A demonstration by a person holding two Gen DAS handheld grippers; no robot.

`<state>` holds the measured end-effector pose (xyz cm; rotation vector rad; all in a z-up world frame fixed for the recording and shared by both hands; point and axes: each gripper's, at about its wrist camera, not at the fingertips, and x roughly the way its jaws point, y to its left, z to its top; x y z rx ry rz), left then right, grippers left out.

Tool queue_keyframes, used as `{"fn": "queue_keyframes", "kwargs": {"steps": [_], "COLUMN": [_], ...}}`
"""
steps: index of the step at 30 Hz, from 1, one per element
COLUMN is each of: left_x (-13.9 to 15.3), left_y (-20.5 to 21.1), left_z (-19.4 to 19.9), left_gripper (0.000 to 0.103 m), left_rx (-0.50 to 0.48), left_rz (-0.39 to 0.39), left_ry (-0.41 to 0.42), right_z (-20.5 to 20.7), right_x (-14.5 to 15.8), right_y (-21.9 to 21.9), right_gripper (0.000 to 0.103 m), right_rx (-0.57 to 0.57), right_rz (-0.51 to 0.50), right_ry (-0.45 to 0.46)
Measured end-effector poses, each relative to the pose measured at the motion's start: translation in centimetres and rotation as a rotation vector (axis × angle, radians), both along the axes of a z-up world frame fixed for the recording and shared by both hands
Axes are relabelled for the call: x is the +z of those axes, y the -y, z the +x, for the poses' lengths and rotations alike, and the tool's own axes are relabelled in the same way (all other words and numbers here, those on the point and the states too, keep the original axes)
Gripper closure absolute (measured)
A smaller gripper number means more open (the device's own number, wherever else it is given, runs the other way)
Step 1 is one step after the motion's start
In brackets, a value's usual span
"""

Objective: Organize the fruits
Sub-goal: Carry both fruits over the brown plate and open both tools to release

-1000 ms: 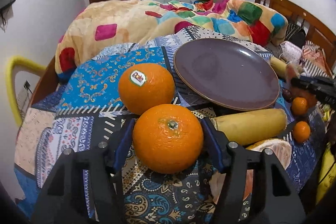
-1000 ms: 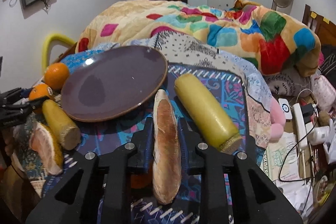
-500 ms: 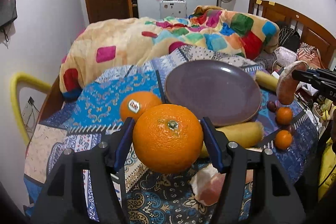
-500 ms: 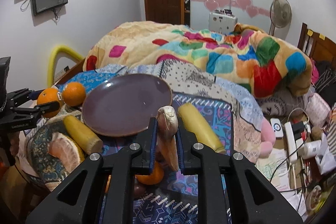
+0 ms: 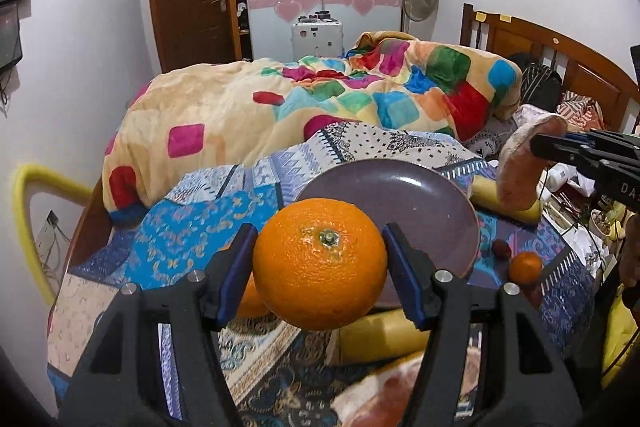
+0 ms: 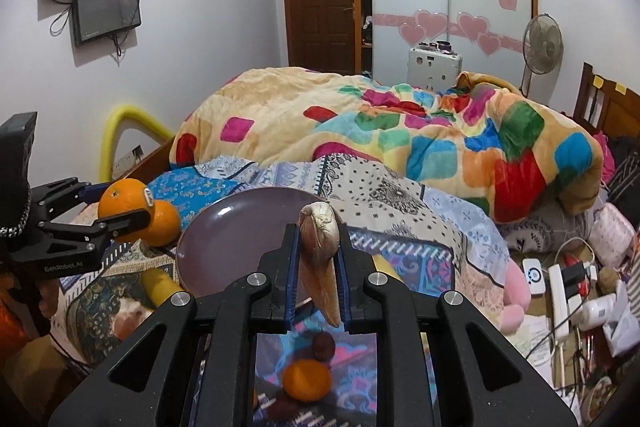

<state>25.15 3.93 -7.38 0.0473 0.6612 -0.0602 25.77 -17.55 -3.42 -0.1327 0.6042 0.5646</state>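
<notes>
My left gripper [image 5: 319, 233] is shut on a large orange [image 5: 320, 267], held in the air above the patterned tablecloth [image 5: 180, 247]. Behind it lies a purple plate [image 5: 424, 195] with nothing on it. My right gripper [image 6: 318, 233] is shut on a long pinkish-brown piece of fruit [image 6: 320, 267], lifted over the plate's [image 6: 236, 231] right rim. That piece [image 5: 520, 171] also shows at the right of the left wrist view. The held orange [image 6: 118, 203] shows at the left of the right wrist view, with a second orange [image 6: 166, 223] behind it.
Two yellow cylinders [image 5: 380, 335] [image 5: 504, 205], a small mandarin [image 5: 526, 267], a dark small fruit [image 5: 501, 249] and a pink citrus wedge [image 5: 400, 387] lie around the plate. A bed with a colourful blanket [image 5: 320, 99] stands behind. Cables and power strips [image 6: 568, 279] clutter the floor at right.
Both grippers have risen with their fruit, so the table looks lower and farther. The long piece was lifted off the cloth and now hangs tilted in the right gripper.
</notes>
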Motion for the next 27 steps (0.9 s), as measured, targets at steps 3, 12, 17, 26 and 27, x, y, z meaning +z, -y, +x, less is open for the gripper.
{"fn": "queue_keyframes", "kwargs": {"steps": [3, 12, 17, 26, 27], "left_x": [-0.2, -2.1, -3.3, -5.1, -5.2], "left_y": [0.3, 0.1, 0.2, 0.1, 0.1], "left_z": [1.3, 5.1, 6.5, 8.4, 8.5], "left_gripper": [0.039, 0.040, 0.040, 0.039, 0.039], "left_rx": [-0.003, 0.013, 0.011, 0.000, 0.000], "left_rz": [0.009, -0.008, 0.018, 0.009, 0.012], "left_ry": [-0.004, -0.069, -0.103, -0.169, -0.172], "right_z": [0.6, 3.0, 4.7, 7.6, 8.0], "right_x": [-0.2, -1.3, -2.2, -3.6, -3.7], "right_y": [-0.7, -3.4, -4.7, -6.4, -6.6], "right_gripper": [0.088, 0.088, 0.088, 0.088, 0.088], "right_rx": [0.016, 0.049, 0.083, 0.107, 0.104], "right_rz": [-0.001, -0.022, -0.035, -0.025, -0.029], "right_ry": [-0.013, -0.063, -0.124, -0.192, -0.196]}}
